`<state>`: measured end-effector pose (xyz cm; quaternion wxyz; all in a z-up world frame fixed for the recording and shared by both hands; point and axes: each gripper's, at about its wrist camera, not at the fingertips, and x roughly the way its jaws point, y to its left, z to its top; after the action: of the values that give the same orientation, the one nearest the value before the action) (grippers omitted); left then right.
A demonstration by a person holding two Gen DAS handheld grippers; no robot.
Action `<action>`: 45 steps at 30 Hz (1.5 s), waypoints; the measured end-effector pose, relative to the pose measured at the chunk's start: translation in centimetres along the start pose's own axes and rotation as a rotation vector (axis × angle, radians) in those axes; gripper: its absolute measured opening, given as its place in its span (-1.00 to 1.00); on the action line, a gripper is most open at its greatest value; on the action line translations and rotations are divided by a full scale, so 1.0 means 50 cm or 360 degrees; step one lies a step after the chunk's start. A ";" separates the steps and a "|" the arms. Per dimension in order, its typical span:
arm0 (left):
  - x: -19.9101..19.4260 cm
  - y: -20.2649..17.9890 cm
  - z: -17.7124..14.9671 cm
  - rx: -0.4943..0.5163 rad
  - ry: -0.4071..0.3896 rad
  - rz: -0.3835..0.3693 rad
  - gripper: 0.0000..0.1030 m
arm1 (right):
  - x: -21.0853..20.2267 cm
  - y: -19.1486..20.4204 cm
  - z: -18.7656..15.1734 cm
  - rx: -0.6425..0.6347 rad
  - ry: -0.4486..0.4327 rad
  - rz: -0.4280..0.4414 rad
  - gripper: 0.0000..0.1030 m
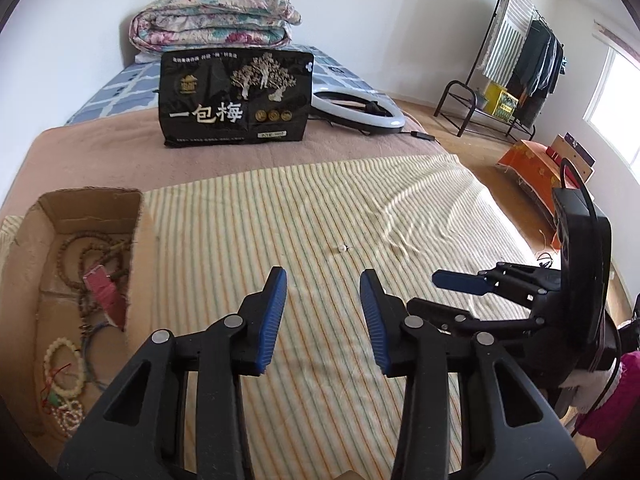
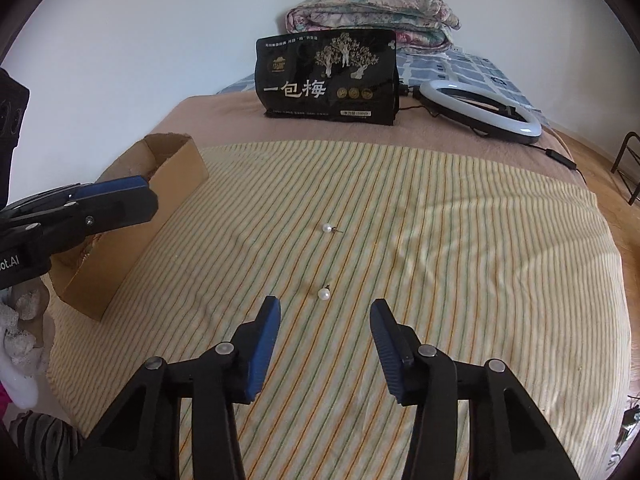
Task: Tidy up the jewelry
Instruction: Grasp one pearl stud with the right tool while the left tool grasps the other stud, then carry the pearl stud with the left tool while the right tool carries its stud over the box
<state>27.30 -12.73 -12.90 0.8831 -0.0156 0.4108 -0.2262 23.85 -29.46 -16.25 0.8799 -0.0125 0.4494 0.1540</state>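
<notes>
So the whole setup sits on a bed, with a striped yellow towel [image 2: 400,240] spread over a tan blanket [image 1: 120,148]. Two pearl stud earrings are lying loose on the towel. The nearer pearl earring [image 2: 323,293] sits just ahead of the right tool [image 2: 325,312], pretty much lined up with the gap between its blue pads, but not between them and not touched. The farther pearl earring [image 2: 328,228] is further up the towel, apart from the first one.

Right tool: jaws partly open, nothing in them. Left tool [image 1: 323,280]: same deal, partly open and empty, hanging over bare towel with only one small pearl visible well ahead of it in its own view.

The cardboard box [image 1: 138,240] is on the left side of the towel, open on top. Inside you can see brown bead strands [image 1: 92,252], a white bead bracelet [image 1: 64,364] and a little red tag thing [image 1: 105,294].

Further back on the bed there's a black snack bag [image 2: 328,80] standing upright, a ring light [image 2: 480,110] lying flat next to it, and a folded floral quilt [image 1: 216,20] against the wall.
</notes>
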 end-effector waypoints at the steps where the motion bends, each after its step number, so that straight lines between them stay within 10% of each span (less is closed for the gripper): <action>1: 0.011 -0.001 0.000 -0.0005 0.0009 -0.0003 -0.25 | 0.010 -0.001 -0.001 0.0001 0.0005 0.0002 -0.14; 31: 0.236 -0.034 0.020 0.0072 0.0158 -0.0052 -0.51 | 0.104 -0.040 -0.002 -0.0044 0.0004 -0.0099 -0.90; 45: 0.287 -0.053 0.026 0.0186 0.0183 -0.0025 -0.83 | 0.102 -0.068 -0.004 0.0021 -0.0008 -0.0102 -0.92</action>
<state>35.24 -21.24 -21.79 0.8556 0.0456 0.4468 -0.2572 27.47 -31.41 -20.81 0.8855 -0.0206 0.4477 0.1227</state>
